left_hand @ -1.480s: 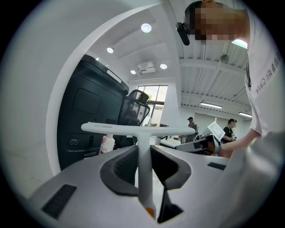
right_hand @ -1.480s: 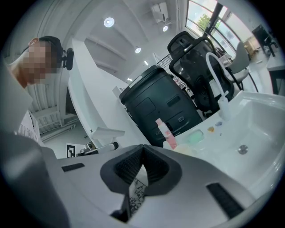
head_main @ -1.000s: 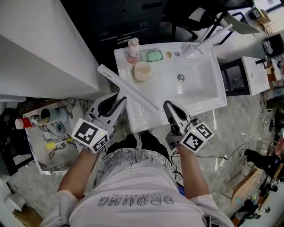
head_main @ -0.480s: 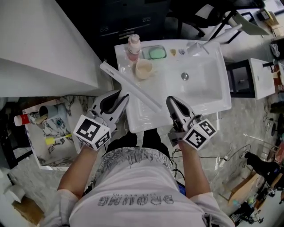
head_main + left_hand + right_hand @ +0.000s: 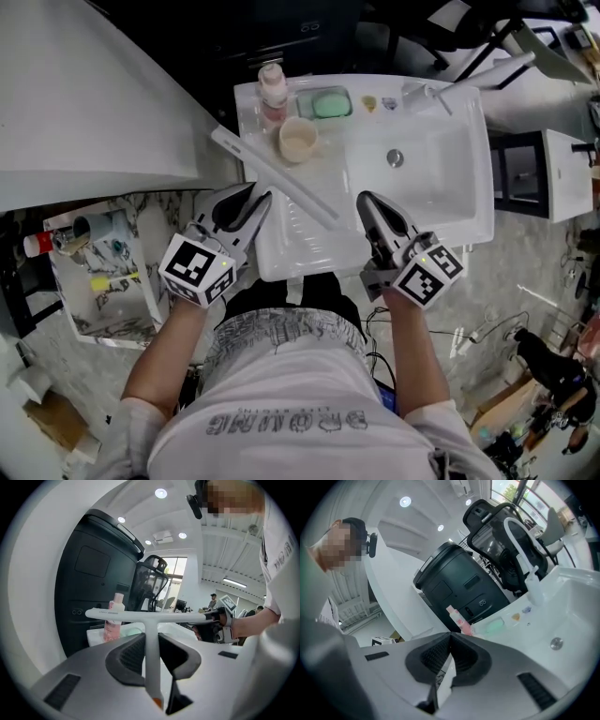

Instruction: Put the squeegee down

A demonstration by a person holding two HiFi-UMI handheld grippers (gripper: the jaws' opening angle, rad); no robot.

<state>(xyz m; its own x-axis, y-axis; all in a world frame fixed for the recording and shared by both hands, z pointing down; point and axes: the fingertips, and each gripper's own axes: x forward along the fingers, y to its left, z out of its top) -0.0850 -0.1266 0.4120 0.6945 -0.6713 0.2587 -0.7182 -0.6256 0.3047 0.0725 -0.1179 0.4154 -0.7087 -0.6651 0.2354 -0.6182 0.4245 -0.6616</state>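
Squeegee [image 5: 281,184] and grip are much as they were a second ago. The left tool [image 5: 257,201] has its jaws part-way closed on the white handle, one pad pressed to each side. The long bar stands crosswise beyond the tips in the left gripper view. The right tool [image 5: 367,200] has its jaws drawn together with nothing between them, and it takes no part in the hold.

What has changed is small. Over the last second the bar keeps the same slant above the ribbed left side of the sink [image 5: 441,202]. It runs from beyond the sink's left rim, past the cup [image 5: 298,141], toward the middle, with the pink bottle [image 5: 273,89] further back. Both hands appear to have eased a little lower and nearer to the sink. The head camera has shifted too, so part of that change may belong to the view.

For the task, this looks like the approach to setting the squeegee down, not the set-down itself. Whether the bar already touches the ribbed surface cannot be made out from above, and the left gripper view shows it held clear in front of the jaws. The release has not happened. I judge that what remains is to lower the bar until it rests flat without knocking the cup, then open the left tool.
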